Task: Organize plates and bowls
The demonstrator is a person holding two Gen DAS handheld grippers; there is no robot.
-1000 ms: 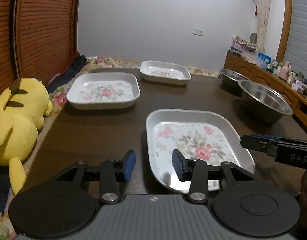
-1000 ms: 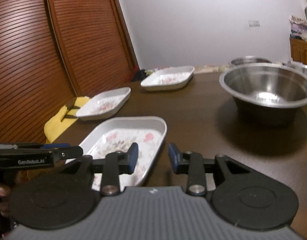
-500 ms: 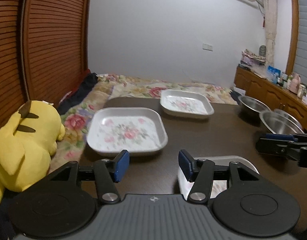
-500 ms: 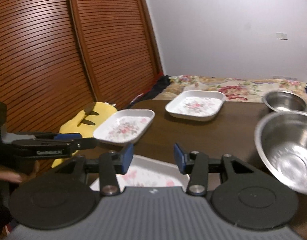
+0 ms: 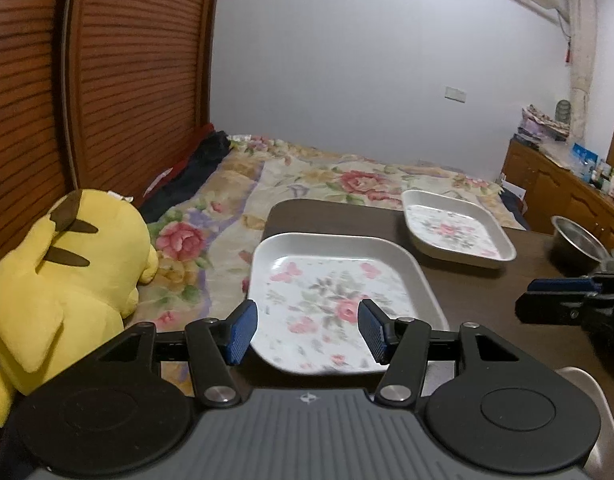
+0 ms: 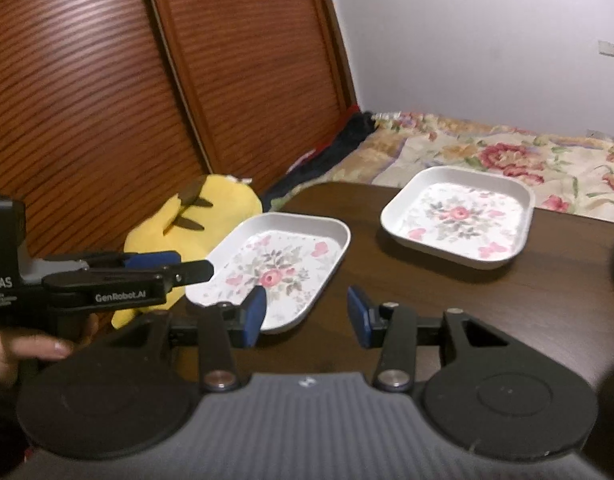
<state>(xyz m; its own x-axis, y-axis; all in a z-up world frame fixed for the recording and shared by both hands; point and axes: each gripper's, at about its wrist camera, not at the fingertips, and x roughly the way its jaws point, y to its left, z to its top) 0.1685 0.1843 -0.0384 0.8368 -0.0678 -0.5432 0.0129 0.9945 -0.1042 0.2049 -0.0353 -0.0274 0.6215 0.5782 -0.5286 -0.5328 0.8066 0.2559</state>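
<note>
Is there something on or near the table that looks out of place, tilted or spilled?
Nothing is spilled or broken. Both floral plates, the near one and the far one, sit flat and apart on the table. The only odd item is a yellow plush toy beside the table's left edge, on the floral bedding.

The dark wooden table (image 5: 487, 292) carries a flowered plate (image 5: 339, 296); a second plate (image 5: 455, 232) lies beyond it, a steel bowl (image 5: 579, 240) further right.
</note>
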